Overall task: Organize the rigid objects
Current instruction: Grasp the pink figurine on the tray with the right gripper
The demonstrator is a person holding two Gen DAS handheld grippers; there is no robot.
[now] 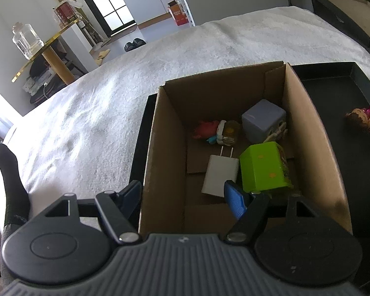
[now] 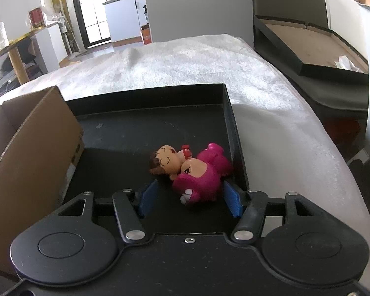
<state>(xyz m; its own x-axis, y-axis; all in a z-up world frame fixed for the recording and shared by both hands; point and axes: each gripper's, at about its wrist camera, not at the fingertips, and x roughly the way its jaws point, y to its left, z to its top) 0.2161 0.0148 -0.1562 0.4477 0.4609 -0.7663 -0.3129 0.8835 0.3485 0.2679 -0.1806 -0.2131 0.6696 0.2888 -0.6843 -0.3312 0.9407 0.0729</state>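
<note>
Your right gripper (image 2: 188,197) is spread wide, empty, w/ the pink figurine (image 2: 202,180) lying between its pads, probably lined up for a grab. A brown-haired doll (image 2: 165,162) leans on it, so you may catch both. Both lie in the black tray (image 2: 145,93). Your left gripper (image 1: 182,194) also gapes, holding nothing, straddling the near-left wall of the cardboard box (image 1: 157,148). Inside: white charger (image 1: 219,172), green box (image 1: 264,167), grey cube (image 1: 261,120), and what looks like a small toy (image 1: 219,130).

Doll (image 1: 365,120) at frame edge, partly cut off
</note>
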